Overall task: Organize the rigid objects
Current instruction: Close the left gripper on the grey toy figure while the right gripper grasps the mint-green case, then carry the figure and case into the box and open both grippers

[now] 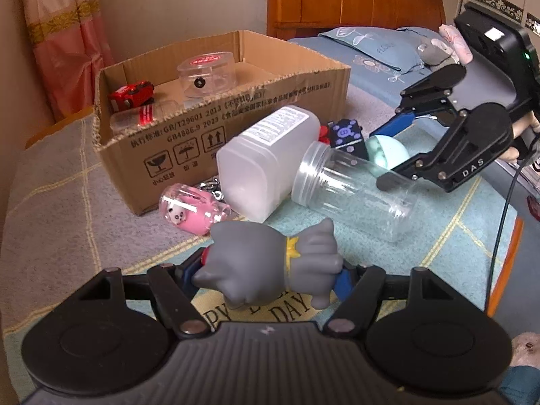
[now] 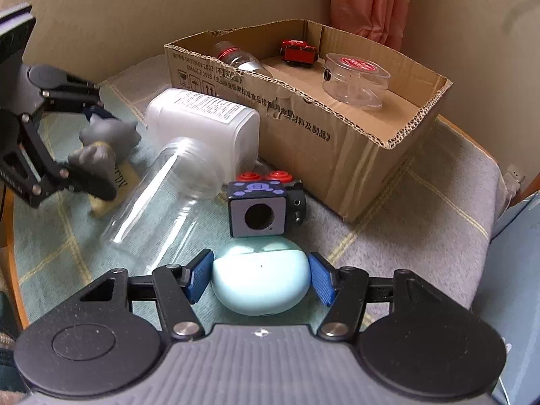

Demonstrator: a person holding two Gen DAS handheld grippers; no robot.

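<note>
My left gripper (image 1: 270, 275) is shut on a grey toy figure (image 1: 270, 263), held just above the blanket; it also shows in the right wrist view (image 2: 101, 141). My right gripper (image 2: 260, 278) is open, its blue pads (image 2: 197, 278) on either side of a mint earbud case (image 2: 261, 280) with small gaps. In the left wrist view the right gripper (image 1: 391, 155) is at that case (image 1: 388, 152). A cardboard box (image 2: 337, 141) holds a red toy car (image 2: 298, 52), a clear round container (image 2: 354, 79) and a small bottle (image 2: 236, 59).
On the blanket lie a white plastic jar (image 1: 266, 165), a clear tube jar (image 1: 351, 192), a black cube toy (image 2: 258, 211) and a pink panda keychain (image 1: 190, 211). A bed with a blue pillow (image 1: 374, 47) lies behind, with a curtain (image 1: 64, 33) at left.
</note>
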